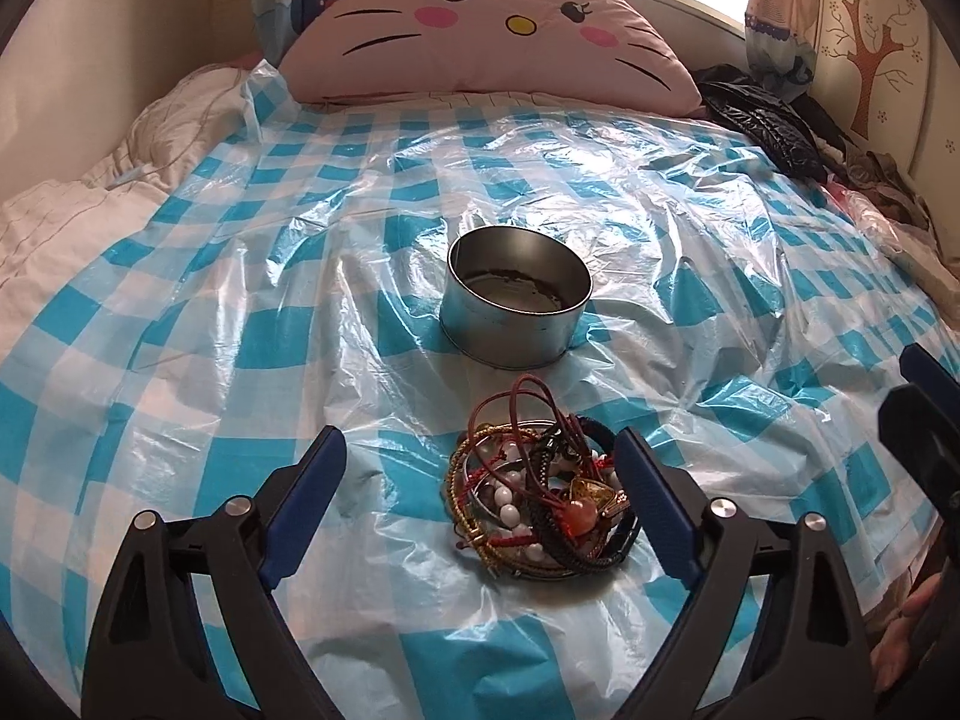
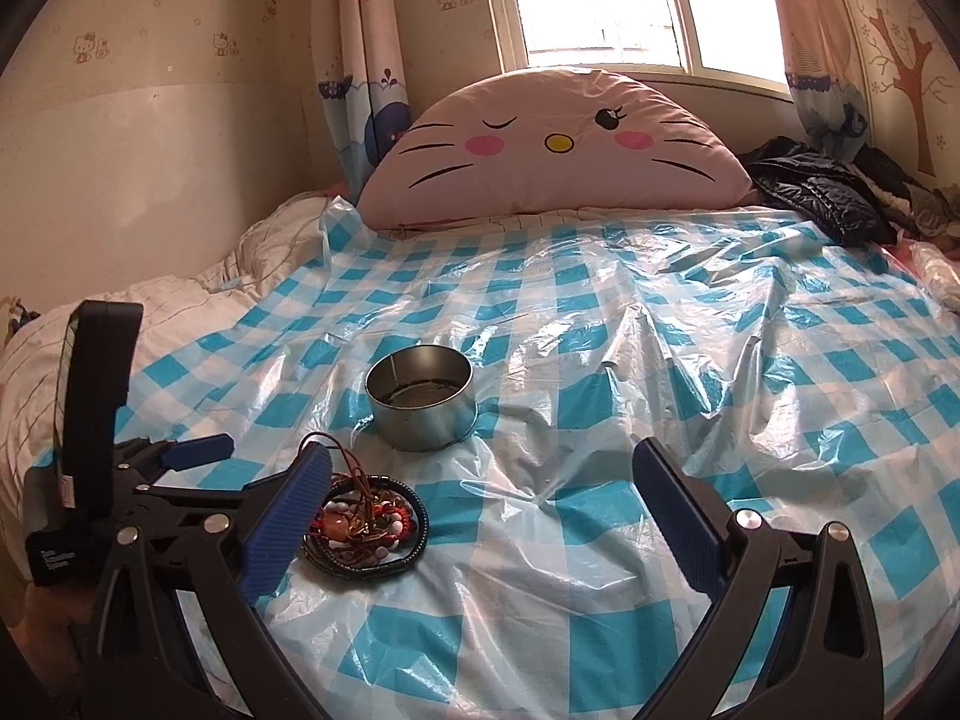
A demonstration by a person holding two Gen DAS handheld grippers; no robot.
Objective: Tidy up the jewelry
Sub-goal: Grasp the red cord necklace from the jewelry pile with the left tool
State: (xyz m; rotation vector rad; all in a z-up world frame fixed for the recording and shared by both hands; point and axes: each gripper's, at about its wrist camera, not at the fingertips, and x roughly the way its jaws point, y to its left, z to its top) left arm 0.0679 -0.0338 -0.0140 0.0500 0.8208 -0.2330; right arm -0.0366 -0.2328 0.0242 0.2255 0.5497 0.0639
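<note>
A tangled pile of jewelry, with bracelets, cords and beads, lies on the blue-and-white checked plastic sheet. A round metal tin stands open just behind it. My left gripper is open and empty, its jaws either side of the pile, the right jaw close to it. In the right wrist view the pile and the tin are at the left. My right gripper is open and empty, to the right of the pile. The left gripper shows there too.
A pink cat-face pillow stands at the head of the bed under the window. Dark clothes are piled at the far right. White bedding lies at the left beside the wall.
</note>
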